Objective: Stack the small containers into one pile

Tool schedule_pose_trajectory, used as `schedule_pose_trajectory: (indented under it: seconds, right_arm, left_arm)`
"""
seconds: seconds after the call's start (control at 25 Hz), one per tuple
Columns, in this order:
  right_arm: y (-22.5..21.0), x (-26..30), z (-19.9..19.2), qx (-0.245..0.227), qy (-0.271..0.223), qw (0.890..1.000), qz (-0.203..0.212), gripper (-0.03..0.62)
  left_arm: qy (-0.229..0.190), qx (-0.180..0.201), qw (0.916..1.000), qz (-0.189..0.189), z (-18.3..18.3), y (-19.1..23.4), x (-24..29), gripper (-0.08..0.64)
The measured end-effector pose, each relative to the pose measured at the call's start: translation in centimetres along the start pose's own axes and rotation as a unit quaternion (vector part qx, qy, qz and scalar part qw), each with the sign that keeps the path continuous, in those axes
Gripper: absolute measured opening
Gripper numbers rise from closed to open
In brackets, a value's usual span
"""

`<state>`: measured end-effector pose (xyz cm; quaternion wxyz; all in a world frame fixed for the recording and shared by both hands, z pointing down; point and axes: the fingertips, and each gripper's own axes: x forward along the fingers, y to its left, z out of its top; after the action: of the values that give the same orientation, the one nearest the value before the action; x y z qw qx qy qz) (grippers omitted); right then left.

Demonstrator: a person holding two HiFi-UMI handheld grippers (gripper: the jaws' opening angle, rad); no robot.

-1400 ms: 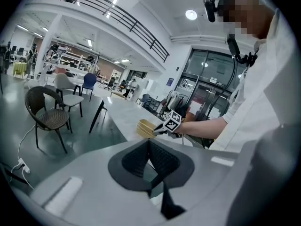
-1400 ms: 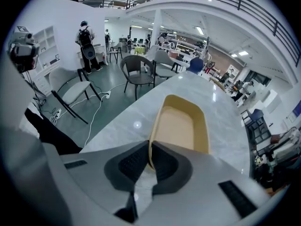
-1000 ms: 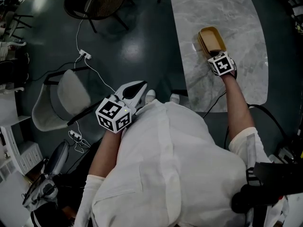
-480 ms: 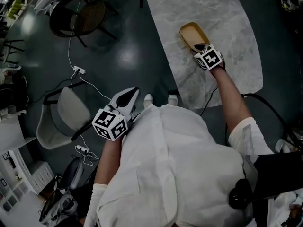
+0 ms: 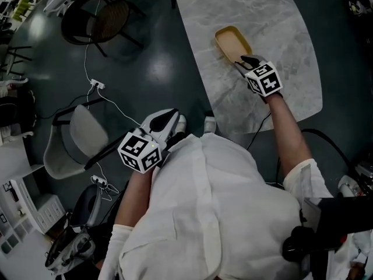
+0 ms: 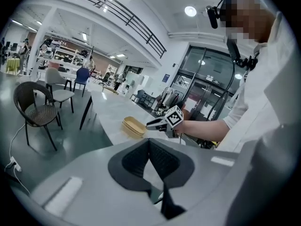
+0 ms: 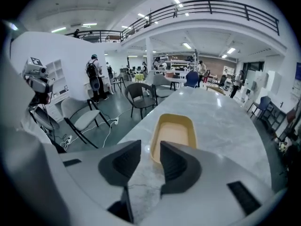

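Note:
A nested pile of shallow yellow containers [image 5: 232, 44] rests on the grey marble table [image 5: 291, 34], near its left edge. My right gripper [image 5: 246, 61] hovers just short of the pile's near end. Its jaws have just been opening and nothing sits between them. In the right gripper view the yellow pile [image 7: 173, 134] lies right beyond the parted pads [image 7: 178, 163]. My left gripper [image 5: 169, 117] hangs over the floor beside the person's body, far from the table, with its tips together and nothing held. From the left gripper view the pile [image 6: 133, 126] and the right gripper [image 6: 157, 123] show in the distance.
A dark chair [image 5: 99, 16] and a grey chair [image 5: 73, 142] stand on the dark floor left of the table, with a white cable and power strip [image 5: 96, 85] between them. The table's near edge [image 5: 245, 124] ends close to the person's white shirt.
The right gripper has let go of the yellow pile, opened its jaws and drawn back and up from it. The left gripper has drifted a little beside the body.

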<state>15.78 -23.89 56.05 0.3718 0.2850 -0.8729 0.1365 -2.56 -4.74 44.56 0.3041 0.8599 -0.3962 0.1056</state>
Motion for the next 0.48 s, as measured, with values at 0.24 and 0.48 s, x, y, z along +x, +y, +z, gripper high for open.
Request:
schedule_pose_trajectory:
  seconds: [0.24, 0.48]
  right_arm:
    - [1.8, -2.4, -1.0, 0.019, -0.05, 0.998, 0.01, 0.058]
    - [8.0, -4.0, -4.1, 0.054, -0.053, 0.997, 0.032, 0.006]
  left_arm:
    - [0.007, 0.005, 0.9999, -0.008, -1.0, -2.1, 1.6, 0.006]
    - [0.016, 0.024, 0.9986, -0.045, -1.1, -3.1, 1.5, 0.006]
